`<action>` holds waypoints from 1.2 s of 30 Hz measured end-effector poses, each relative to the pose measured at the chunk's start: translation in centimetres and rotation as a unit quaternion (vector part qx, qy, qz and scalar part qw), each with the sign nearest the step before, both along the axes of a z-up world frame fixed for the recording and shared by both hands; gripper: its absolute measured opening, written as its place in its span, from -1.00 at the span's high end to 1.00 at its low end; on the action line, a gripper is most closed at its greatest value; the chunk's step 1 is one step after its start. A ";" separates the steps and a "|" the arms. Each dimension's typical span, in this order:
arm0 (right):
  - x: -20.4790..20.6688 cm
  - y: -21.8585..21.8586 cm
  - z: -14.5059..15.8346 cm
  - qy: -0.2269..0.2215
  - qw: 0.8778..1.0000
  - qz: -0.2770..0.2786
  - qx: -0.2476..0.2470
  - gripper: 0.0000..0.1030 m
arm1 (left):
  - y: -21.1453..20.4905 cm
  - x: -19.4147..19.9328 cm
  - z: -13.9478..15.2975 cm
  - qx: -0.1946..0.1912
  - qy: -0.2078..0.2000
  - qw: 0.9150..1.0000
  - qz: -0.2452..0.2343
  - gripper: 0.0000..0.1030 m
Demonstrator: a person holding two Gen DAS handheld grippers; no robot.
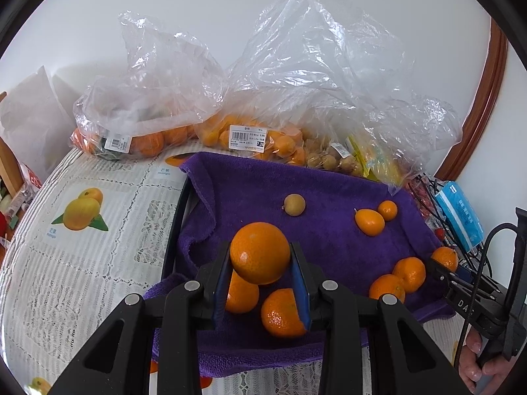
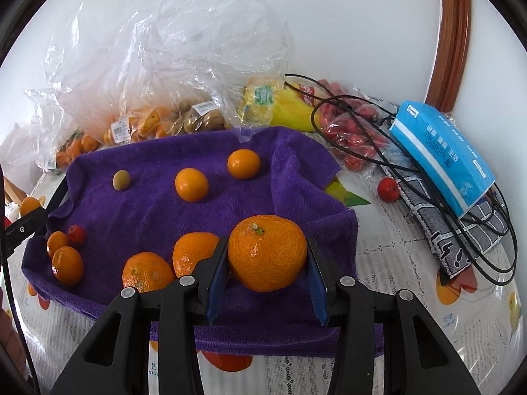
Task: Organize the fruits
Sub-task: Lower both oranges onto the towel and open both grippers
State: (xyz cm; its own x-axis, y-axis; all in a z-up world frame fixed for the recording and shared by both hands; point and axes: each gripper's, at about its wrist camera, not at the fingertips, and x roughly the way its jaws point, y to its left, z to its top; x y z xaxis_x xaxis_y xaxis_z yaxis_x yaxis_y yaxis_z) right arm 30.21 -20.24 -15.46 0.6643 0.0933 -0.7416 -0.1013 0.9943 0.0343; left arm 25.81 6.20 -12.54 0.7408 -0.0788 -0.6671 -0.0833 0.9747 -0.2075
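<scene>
A purple towel (image 1: 329, 197) lies spread on the table. My left gripper (image 1: 260, 250) is shut on a large orange (image 1: 259, 263), held above two mandarins (image 1: 242, 296) lying on the towel. My right gripper (image 2: 267, 247) is shut on a big mandarin (image 2: 266, 256) just over the towel's (image 2: 148, 204) near right part. Beside it lie two mandarins (image 2: 148, 275), and two kumquats (image 2: 191, 184) and a brown longan (image 2: 121, 179) sit farther back. At the towel's left end are two small mandarins (image 2: 67, 265) and a small red fruit (image 2: 77, 233).
Clear plastic bags (image 1: 158, 98) of oranges, kumquats and longans stand along the wall behind the towel. To the right lie a blue tissue pack (image 2: 441, 154), black cables (image 2: 362, 125), red snack packets (image 2: 349, 135) and a loose red fruit (image 2: 388, 189). A fruit-print tablecloth (image 1: 82, 247) covers the table.
</scene>
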 end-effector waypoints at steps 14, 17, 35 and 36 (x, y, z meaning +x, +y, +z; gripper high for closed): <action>0.0 0.5 -0.5 0.011 1.000 0.010 -0.022 0.14 | -1.4 -0.1 -0.4 0.008 -0.004 1.000 -0.016 0.38; -0.1 0.6 -0.5 0.009 1.000 0.012 -0.025 0.14 | -1.7 -0.3 -0.4 0.008 -0.008 1.000 -0.020 0.38; -1.2 1.0 0.9 -0.032 0.999 0.020 -0.004 0.10 | -4.0 -0.1 -1.5 0.037 -0.004 0.998 -0.046 0.38; -1.3 1.0 1.0 -0.033 0.999 0.019 -0.003 0.10 | -4.0 0.0 -1.5 0.037 -0.002 0.998 -0.046 0.38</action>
State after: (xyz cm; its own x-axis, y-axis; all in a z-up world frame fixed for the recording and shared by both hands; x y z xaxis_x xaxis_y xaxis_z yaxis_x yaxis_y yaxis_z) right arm 28.96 -19.25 -14.51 0.7084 0.1154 -0.6963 -0.1409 0.9898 0.0206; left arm 25.77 2.17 -14.07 0.7347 -0.0979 -0.6713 0.0081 0.9907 -0.1356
